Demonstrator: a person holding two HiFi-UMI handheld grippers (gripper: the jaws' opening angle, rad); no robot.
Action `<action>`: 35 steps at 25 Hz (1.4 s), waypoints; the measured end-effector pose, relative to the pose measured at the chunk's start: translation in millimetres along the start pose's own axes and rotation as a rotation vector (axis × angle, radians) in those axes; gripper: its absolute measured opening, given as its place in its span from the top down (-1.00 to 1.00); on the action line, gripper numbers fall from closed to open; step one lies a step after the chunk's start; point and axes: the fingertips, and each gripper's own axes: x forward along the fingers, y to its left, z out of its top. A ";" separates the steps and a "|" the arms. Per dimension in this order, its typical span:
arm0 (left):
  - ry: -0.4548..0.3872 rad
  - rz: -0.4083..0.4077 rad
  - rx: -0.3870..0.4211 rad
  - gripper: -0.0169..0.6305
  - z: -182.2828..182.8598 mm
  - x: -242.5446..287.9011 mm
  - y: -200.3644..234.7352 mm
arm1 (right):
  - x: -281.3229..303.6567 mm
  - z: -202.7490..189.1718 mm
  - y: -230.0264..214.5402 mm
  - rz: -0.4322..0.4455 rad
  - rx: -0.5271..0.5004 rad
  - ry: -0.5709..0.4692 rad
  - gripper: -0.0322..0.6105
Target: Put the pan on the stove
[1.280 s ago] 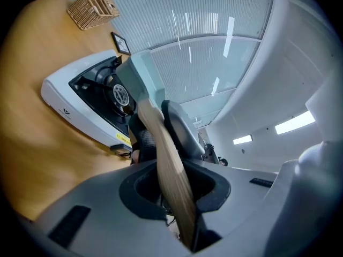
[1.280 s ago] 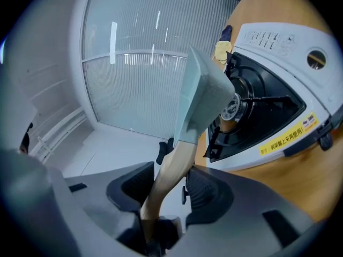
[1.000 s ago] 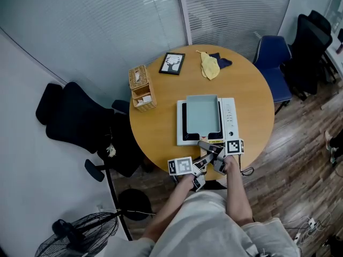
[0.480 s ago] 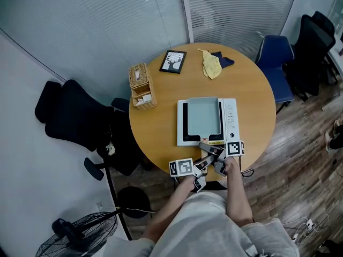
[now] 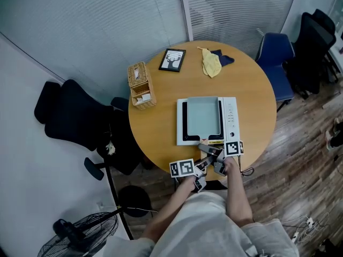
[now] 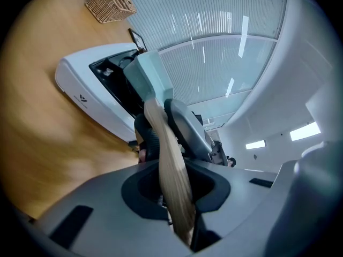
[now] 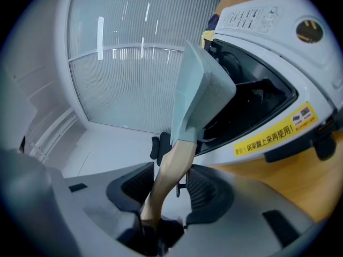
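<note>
Left claw (image 6: 167,135): mine, pinched on the wooden handle (image 6: 170,167) of the pan.
Right claw (image 7: 170,186): mine, clamped on the same handle, just beside the left.
Pan (image 5: 202,114): square, pale green, straight ahead of both claws, over the induction stove (image 5: 229,116). Its handle's long axis runs back toward me. I cannot tell whether it rests flat.
</note>
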 end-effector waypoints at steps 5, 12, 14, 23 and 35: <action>-0.002 -0.014 -0.008 0.69 1.3 0.4 1.4 | 1.0 1.8 -1.8 0.001 -0.001 -0.022 0.29; 0.011 -0.008 0.028 0.55 7.4 -3.3 1.3 | -1.9 9.5 -1.5 -0.019 -0.015 -0.092 0.20; 0.019 0.021 0.072 0.49 8.6 -5.6 3.0 | -2.5 9.1 -1.2 -0.039 -0.026 -0.092 0.19; 0.053 0.120 0.271 0.29 11.7 -19.4 5.9 | -10.8 2.9 -3.3 -0.094 -0.022 -0.132 0.09; 0.014 0.145 0.427 0.27 24.4 -42.4 -4.7 | -46.2 6.7 3.9 -0.177 -0.116 -0.274 0.07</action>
